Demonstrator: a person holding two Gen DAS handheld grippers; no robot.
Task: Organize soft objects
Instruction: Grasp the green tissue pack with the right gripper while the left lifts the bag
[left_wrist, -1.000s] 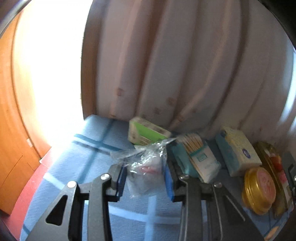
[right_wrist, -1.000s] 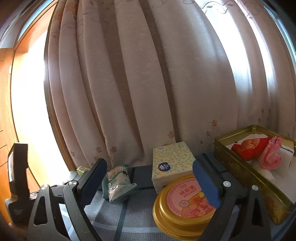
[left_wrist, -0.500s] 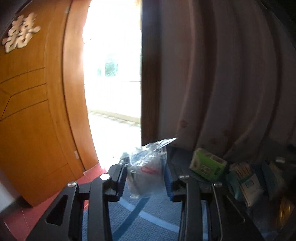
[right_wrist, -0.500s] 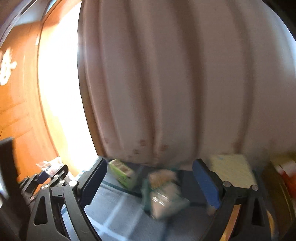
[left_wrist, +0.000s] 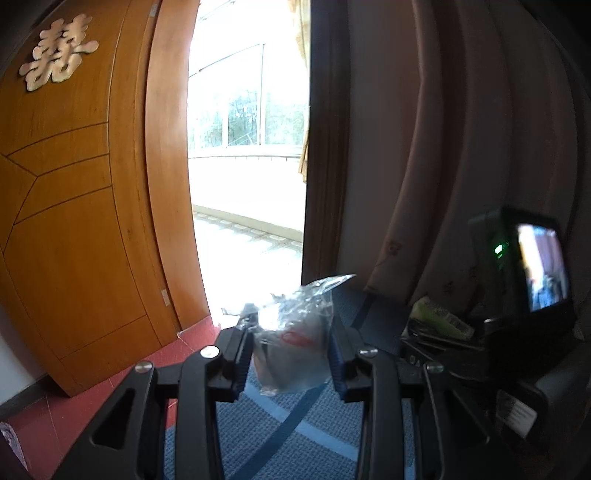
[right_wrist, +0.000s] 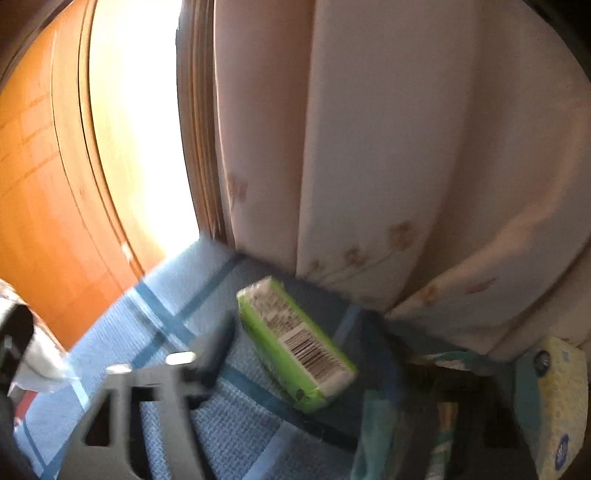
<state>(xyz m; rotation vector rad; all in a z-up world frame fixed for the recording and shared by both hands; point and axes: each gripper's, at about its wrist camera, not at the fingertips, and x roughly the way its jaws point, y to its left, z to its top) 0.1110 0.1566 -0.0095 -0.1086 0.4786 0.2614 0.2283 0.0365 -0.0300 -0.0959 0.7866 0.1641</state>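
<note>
In the left wrist view the left gripper (left_wrist: 291, 360) is clamped on a crinkled clear plastic bag with a red mark (left_wrist: 293, 345), held above the blue checked cloth (left_wrist: 280, 435), with a wooden door bearing a pale double-happiness character (left_wrist: 59, 51) at left and the other gripper's camera, its small screen lit (left_wrist: 541, 269), at right. In the blurred right wrist view the right gripper (right_wrist: 299, 354) has just been closing around a green-edged white pack with a barcode label (right_wrist: 295, 339) lying on the cloth by the cream curtain (right_wrist: 388, 147); only its left finger (right_wrist: 218, 347) shows clearly, so whether the pads press the pack I cannot tell. Only this view shows a yellow patterned tissue pack with a round blue logo (right_wrist: 559, 402), its writing unreadable.
</note>
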